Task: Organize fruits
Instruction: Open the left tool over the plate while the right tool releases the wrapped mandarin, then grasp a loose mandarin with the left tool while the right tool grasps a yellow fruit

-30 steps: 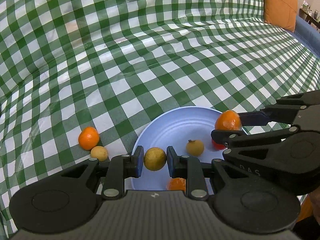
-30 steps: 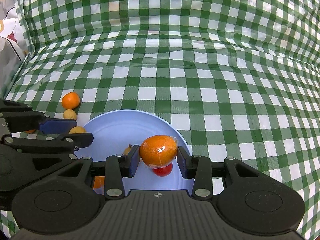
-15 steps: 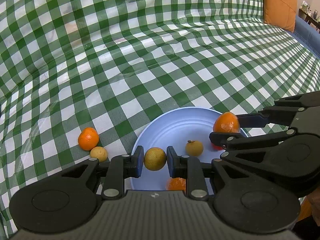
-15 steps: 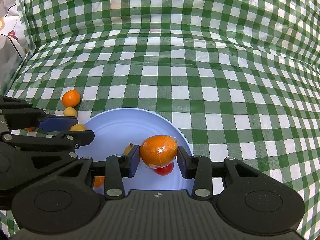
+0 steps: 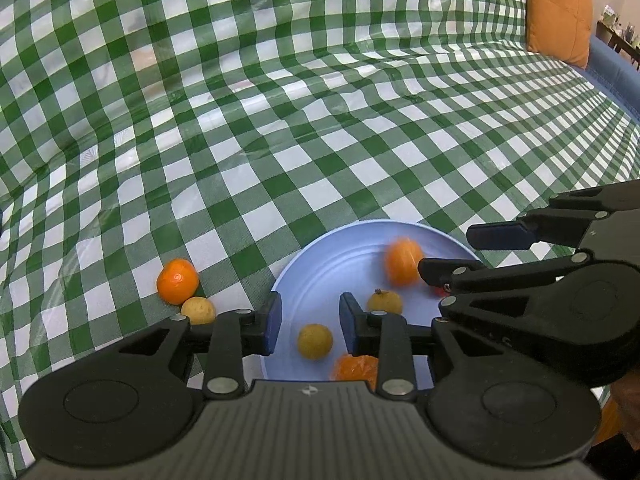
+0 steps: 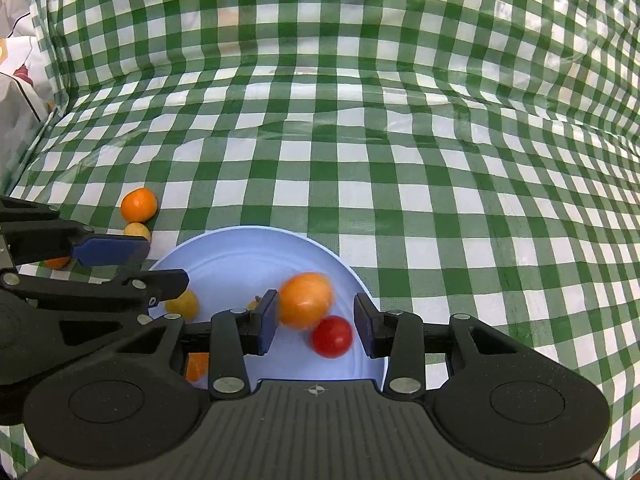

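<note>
Off the left rim of the blue plate (image 5: 320,264), an orange (image 5: 177,281) and a small yellow fruit (image 5: 198,310) sit touching on the checked cloth (image 5: 280,120). Over the plate's left half the left gripper (image 5: 308,322) gapes open, its yellow fruit (image 5: 315,341) lying free on the plate beneath. To the right, the right gripper (image 6: 316,320) is spread wide too, its blurred orange (image 6: 306,300) loose over the plate beside a red tomato (image 6: 332,337).

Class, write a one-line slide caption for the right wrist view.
Open right gripper above the blue plate, a blurred orange and red tomato between its fingers.
</note>
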A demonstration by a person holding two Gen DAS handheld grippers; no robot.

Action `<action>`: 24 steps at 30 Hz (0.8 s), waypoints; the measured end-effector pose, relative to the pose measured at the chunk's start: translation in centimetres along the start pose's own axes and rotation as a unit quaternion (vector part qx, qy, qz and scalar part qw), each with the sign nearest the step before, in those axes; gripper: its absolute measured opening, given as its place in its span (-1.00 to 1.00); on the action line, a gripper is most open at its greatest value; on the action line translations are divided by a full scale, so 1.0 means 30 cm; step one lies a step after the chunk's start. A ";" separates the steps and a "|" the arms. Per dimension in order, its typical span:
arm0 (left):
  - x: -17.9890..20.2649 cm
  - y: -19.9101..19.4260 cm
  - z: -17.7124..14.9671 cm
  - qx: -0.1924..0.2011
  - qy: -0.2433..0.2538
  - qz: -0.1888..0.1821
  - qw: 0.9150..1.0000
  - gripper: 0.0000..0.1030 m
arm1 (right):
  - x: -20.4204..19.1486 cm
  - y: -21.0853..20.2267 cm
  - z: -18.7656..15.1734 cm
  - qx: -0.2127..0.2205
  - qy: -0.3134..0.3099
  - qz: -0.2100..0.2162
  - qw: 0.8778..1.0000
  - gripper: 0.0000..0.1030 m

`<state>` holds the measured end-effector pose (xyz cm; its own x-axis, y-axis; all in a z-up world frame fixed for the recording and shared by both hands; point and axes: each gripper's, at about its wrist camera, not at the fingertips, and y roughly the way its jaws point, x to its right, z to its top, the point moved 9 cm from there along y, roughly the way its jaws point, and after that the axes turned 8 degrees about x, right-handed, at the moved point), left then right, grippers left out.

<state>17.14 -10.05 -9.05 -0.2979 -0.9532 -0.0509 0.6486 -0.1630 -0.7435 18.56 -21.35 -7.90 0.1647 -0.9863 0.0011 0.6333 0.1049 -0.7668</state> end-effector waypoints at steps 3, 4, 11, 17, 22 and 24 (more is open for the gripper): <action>0.005 0.003 0.000 -0.001 0.005 0.002 1.000 -0.32 | 0.002 0.001 0.002 0.000 -0.003 -0.002 1.000 -0.14; 0.001 0.002 -0.002 -0.001 0.005 0.002 1.000 -0.32 | 0.003 0.001 0.003 0.000 -0.003 -0.003 1.000 -0.13; -0.013 0.007 -0.005 -0.002 0.003 0.005 1.000 -0.32 | 0.008 0.009 0.010 -0.001 -0.001 -0.003 1.000 -0.11; -0.027 0.005 -0.006 -0.002 0.000 0.010 1.000 -0.32 | 0.005 0.016 0.019 0.000 -0.001 -0.001 1.000 -0.11; -0.054 0.001 -0.008 -0.004 -0.006 0.020 1.000 -0.32 | -0.016 0.022 0.036 0.002 -0.003 0.003 1.000 -0.11; -0.074 -0.002 -0.009 -0.004 -0.011 0.023 1.000 -0.32 | -0.030 0.026 0.048 0.005 -0.005 0.003 1.000 -0.11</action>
<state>17.57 -7.87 -9.08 -0.2525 -0.9650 -0.0708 0.6558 -0.1168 -0.7458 20.00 -20.20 -7.57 0.1770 -0.9842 0.0029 0.6391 0.1127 -0.7608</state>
